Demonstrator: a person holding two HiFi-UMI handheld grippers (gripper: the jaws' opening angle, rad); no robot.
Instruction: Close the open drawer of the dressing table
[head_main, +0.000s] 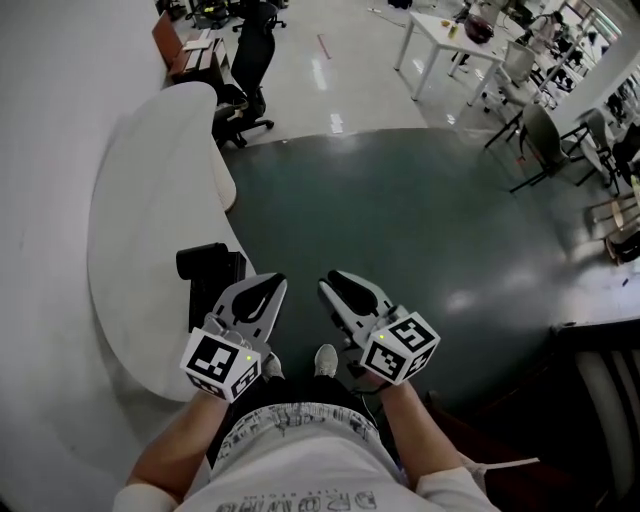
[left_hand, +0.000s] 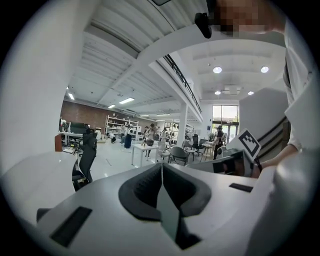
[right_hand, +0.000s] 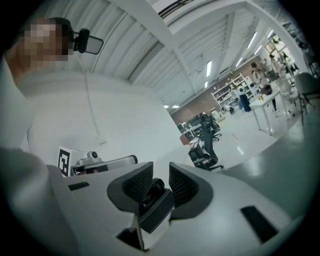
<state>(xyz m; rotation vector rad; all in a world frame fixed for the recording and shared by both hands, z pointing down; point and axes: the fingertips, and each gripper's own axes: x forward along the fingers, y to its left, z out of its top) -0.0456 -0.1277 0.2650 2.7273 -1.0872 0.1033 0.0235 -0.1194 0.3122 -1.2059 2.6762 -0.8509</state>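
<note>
No dressing table or open drawer shows in any view. In the head view both grippers are held side by side in front of the person's body, above a dark green floor (head_main: 400, 230). My left gripper (head_main: 272, 284) has its fingertips together with nothing between them; in the left gripper view (left_hand: 161, 166) the pads meet in a thin line. My right gripper (head_main: 330, 285) stands with a narrow gap between its pads (right_hand: 161, 172). A dark boxy thing shows through that gap from behind, and the pads do not press on it. Each gripper view catches the other gripper's marker cube.
A white curved counter (head_main: 150, 250) runs along the left, with a black box (head_main: 210, 268) against its edge. Dark slatted furniture (head_main: 600, 390) stands at the lower right. Further off are a black office chair (head_main: 250, 60) and white tables with chairs (head_main: 440, 40). The person's shoes (head_main: 325, 358) are below the grippers.
</note>
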